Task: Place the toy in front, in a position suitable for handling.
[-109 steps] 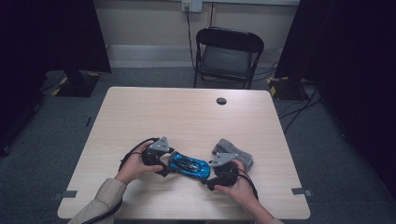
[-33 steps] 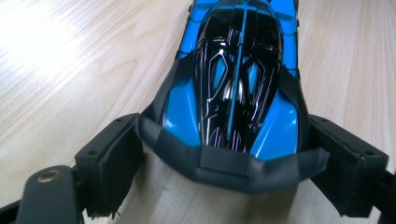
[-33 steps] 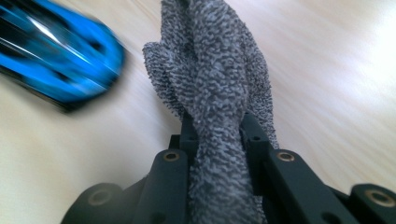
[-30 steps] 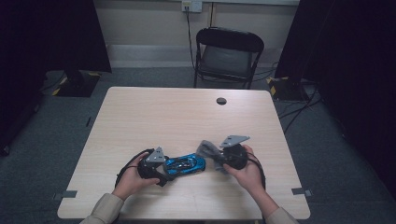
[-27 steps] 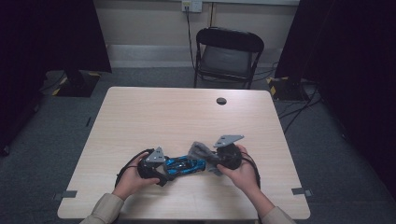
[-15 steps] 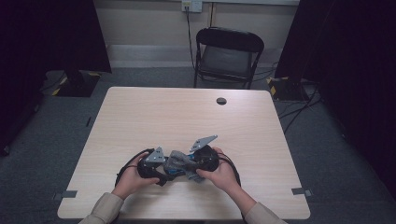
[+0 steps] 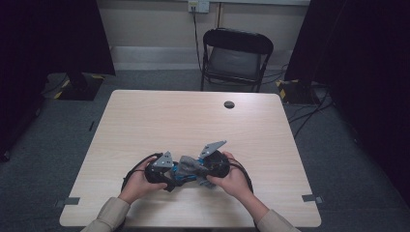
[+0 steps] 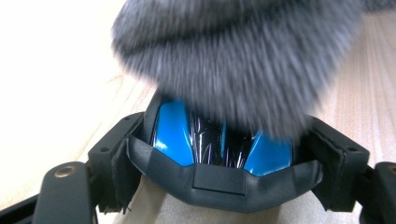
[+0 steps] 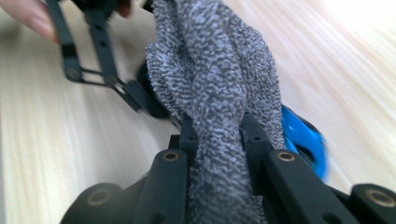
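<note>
A blue toy car [image 7: 185, 178] lies low over the table near its front edge, between the jaws of my left gripper [image 7: 178, 176]. Those jaws have just been closing, and in the left gripper view the pads [image 8: 125, 145] press the car [image 8: 175, 135] from both sides. My right gripper [image 7: 199, 169] is shut on a grey fluffy cloth [image 7: 191, 163], which it lays over the car. The cloth [image 8: 233, 60] hides the car's far end. In the right gripper view the cloth [image 9: 219, 70] rises bunched from between my jaws, with the car [image 9: 301, 140] peeking out at its right.
The light wooden table [image 7: 193, 121] has a small black round cap [image 7: 229, 104] near its far edge. A black folding chair [image 7: 234, 53] stands behind the table. Black cables loop from both grippers beside the hands.
My right gripper has carried the cloth to the left, from beside the car onto it. The left gripper and the car have stayed where they were.
</note>
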Demonstrator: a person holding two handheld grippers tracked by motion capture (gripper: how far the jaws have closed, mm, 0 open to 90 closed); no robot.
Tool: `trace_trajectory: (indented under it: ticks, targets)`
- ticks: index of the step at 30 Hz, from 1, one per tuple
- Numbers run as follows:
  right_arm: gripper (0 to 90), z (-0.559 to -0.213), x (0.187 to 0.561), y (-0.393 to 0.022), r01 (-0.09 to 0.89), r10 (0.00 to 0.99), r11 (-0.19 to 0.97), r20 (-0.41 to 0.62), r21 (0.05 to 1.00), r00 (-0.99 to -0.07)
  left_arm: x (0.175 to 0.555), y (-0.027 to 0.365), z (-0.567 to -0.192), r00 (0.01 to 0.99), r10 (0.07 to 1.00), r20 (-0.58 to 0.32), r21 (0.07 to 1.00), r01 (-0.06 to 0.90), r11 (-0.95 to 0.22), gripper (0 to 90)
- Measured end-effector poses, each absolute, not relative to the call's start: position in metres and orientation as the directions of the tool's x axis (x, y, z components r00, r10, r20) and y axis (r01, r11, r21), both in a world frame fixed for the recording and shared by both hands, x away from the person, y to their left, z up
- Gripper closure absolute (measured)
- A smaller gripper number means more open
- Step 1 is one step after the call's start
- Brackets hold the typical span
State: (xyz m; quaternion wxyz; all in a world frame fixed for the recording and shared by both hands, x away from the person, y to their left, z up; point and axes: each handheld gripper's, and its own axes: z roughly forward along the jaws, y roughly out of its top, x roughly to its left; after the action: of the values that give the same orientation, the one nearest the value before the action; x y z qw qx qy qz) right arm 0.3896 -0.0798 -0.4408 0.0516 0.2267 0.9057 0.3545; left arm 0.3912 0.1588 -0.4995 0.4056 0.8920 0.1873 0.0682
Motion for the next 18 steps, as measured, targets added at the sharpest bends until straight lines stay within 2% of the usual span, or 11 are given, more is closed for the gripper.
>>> trace_trajectory:
  ticks: [2, 8, 13, 15, 18]
  targets:
    - [76.2, -0.446, 0.393, -0.100, 0.411, 0.501, 0.638, 0.056, 0.651, -0.864, 0.391, 0.159, -0.500, 0.921, 0.388, -0.036, 0.750, 0.281, -0.598, 22.5]
    - [76.1, -0.452, 0.399, -0.127, 0.463, 0.559, 0.613, 0.062, 0.640, -0.827, 0.391, 0.159, -0.500, 0.920, 0.389, -0.037, 0.751, 0.282, -0.596, 22.5]
    - [76.0, -0.433, 0.389, -0.110, 0.402, 0.505, 0.576, 0.076, 0.712, -0.860, 0.391, 0.159, -0.500, 0.919, 0.391, -0.039, 0.751, 0.285, -0.595, 22.5]
    - [75.9, -0.428, 0.382, -0.084, 0.339, 0.440, 0.606, 0.051, 0.720, -0.897, 0.391, 0.159, -0.500, 0.917, 0.395, -0.049, 0.755, 0.293, -0.587, 22.6]
    - [75.7, -0.433, 0.378, -0.069, 0.318, 0.407, 0.629, 0.048, 0.709, -0.912, 0.391, 0.161, -0.499, 0.917, 0.395, -0.046, 0.754, 0.292, -0.589, 22.7]
